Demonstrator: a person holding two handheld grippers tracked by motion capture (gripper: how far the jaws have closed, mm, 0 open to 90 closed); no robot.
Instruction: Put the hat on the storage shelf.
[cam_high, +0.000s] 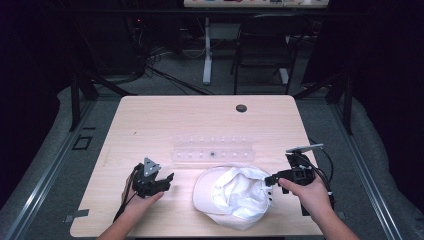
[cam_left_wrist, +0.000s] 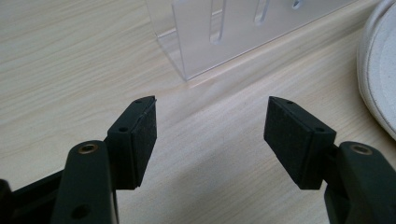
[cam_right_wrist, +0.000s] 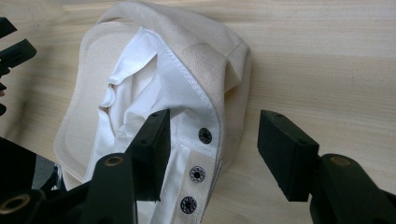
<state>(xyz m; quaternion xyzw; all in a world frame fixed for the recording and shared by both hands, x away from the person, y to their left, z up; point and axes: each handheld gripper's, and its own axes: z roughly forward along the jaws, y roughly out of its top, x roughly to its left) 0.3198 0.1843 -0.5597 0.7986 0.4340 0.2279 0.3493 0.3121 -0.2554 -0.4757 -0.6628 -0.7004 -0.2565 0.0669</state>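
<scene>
A light wooden table (cam_high: 150, 120) is seen under the fixed camera, with a dark round cable hole (cam_high: 241, 108) set near its far edge. A clear acrylic rack (cam_high: 212, 149) with a row of slots is stood across the middle of the tabletop. Beyond the table, a black folding chair (cam_high: 265, 47) and a white desk leg (cam_high: 207, 50) are placed on a grey floor, and a tangle of cables (cam_high: 150, 62) is laid at the left.

Cloth cap, clear plastic rack, pale wood-grain desk

The cap (cam_right_wrist: 154, 88) is matt cream cloth with a white lining and dark metal snaps (cam_right_wrist: 204, 135); the rack (cam_left_wrist: 233, 32) is glossy clear plastic; the desk (cam_high: 150, 125) is smooth; the right tool (cam_right_wrist: 212, 144) has matt black pads.
</scene>
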